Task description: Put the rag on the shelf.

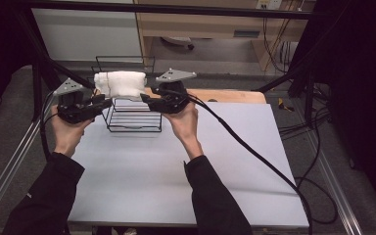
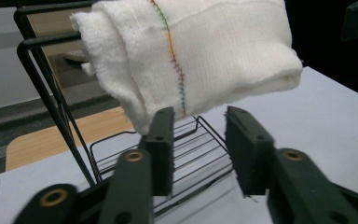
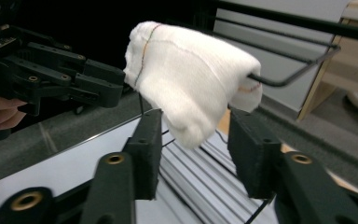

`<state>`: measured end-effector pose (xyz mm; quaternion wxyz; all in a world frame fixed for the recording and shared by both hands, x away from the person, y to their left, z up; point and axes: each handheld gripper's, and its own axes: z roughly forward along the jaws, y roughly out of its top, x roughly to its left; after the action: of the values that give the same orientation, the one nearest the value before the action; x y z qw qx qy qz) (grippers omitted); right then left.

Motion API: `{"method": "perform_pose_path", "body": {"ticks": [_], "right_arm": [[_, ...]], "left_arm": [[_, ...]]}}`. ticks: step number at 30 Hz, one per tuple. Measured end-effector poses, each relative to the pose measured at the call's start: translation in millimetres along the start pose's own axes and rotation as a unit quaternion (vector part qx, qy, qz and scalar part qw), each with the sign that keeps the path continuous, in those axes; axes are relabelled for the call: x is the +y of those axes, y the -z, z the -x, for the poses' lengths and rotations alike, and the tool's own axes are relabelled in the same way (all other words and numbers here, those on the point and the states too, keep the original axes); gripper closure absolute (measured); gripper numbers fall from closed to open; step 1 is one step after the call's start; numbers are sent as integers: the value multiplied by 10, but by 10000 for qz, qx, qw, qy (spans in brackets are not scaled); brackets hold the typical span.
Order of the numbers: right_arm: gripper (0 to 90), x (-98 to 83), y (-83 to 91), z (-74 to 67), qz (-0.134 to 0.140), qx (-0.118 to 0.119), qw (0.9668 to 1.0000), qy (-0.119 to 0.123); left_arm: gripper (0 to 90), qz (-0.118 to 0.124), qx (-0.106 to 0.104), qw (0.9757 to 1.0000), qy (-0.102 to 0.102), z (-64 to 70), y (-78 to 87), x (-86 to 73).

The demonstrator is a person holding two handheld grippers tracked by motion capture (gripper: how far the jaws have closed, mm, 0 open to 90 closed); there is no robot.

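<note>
A folded white cloth (image 1: pixel 120 83) with a coloured stitch line hangs over the top rail of a black wire rack (image 1: pixel 132 120) at the back of the table. My left gripper (image 1: pixel 105 103) is at the cloth's left end and my right gripper (image 1: pixel 147 99) at its right end, both a little below it. In the left gripper view the cloth (image 2: pixel 191 56) hangs just above and beyond the parted jaws of my left gripper (image 2: pixel 200 126). In the right gripper view the cloth (image 3: pixel 191 74) droops toward the gap of my right gripper (image 3: pixel 196 126), untouched by the pads, with the left gripper (image 3: pixel 74 79) beyond.
The rack stands on a pale grey table (image 1: pixel 176 171), with a wooden board (image 1: pixel 225 95) behind it. A thick black cable (image 1: pixel 254 147) trails from the right gripper across the table's right side. Dark frame bars run around the table.
</note>
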<state>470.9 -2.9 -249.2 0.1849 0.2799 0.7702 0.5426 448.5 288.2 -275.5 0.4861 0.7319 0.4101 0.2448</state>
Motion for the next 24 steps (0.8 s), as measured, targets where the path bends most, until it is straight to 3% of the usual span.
{"method": "perform_pose_path", "body": {"ticks": [12,20,24], "right_arm": [[168,-222,427,228,-223,-59,9993,-299],[56,-471,707,412,-298,-133,9985,-441],[34,-624,844,506,-328,-146,9979,-547]], "left_arm": [[255,-345,-114,9993,-87,80,15,-243],[100,-407,-151,9989,-165,168,-17,-411],[75,-396,-241,9987,-212,215,-17,-492]]}}
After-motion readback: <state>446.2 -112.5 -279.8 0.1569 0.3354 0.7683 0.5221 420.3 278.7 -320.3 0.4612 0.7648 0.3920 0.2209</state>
